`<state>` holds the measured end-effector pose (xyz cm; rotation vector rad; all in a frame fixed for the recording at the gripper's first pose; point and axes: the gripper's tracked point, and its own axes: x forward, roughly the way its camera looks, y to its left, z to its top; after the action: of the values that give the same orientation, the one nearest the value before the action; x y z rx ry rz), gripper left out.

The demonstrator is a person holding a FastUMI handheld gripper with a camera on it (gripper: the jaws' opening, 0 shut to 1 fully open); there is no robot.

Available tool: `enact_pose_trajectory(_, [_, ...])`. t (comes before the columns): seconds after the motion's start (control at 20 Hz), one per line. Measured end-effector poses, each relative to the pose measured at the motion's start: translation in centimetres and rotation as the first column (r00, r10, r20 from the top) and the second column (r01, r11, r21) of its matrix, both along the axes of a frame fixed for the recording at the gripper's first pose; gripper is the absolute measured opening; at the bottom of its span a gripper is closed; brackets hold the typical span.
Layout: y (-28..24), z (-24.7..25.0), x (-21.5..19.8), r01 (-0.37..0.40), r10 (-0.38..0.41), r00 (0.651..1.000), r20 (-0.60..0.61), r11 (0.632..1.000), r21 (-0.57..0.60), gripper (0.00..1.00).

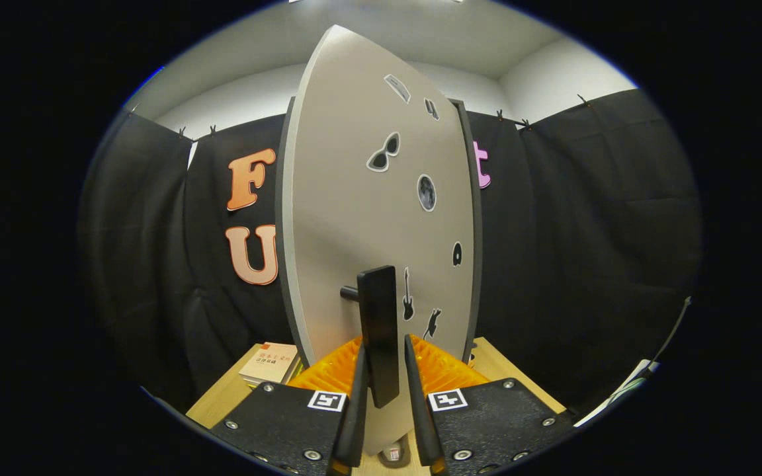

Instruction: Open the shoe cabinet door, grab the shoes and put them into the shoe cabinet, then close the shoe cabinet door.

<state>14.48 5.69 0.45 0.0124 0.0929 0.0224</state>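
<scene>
Fingers of the gripper (386, 370) flank the black bar handle (378, 334) of the shoe cabinet door (354, 198), one on each side, close, though firm pressing cannot be told. Sticker-dotted and pale, the door stands just ahead, blocking the cabinet. A stack of books (270, 363) lies to the left on the wooden desk (222, 396).

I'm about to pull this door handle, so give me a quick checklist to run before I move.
1. Handle between the gripper fingers: ok.
2. Both fingers pressing on the handle: cannot tell; slight gaps seem to show.
3. Door swung partly out from the cabinet: ok.
4. Handle post attached to the door: ok.
5. Book lies left of the door's swing: ok.
6. Shoes ready: cannot tell.
</scene>
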Motion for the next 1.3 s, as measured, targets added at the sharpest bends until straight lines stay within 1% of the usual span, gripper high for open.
enact_pose_trajectory(0.4, [-2.3, 0.1, -0.5, 0.079, -0.079, 0.997, -0.002, 0.996, -0.029, 0.31])
enact_pose_trajectory(0.7, [-4.2, 0.2, -1.0, 0.107, -0.107, 0.994, 0.002, 0.994, -0.027, 0.31])
enact_pose_trajectory(1.0, [-5.0, 0.1, -1.2, 0.116, -0.116, 0.993, -0.005, 0.993, -0.028, 0.31])
enact_pose_trajectory(1.3, [-6.7, 0.1, -1.0, 0.162, -0.162, 0.987, 0.001, 0.987, -0.006, 0.31])
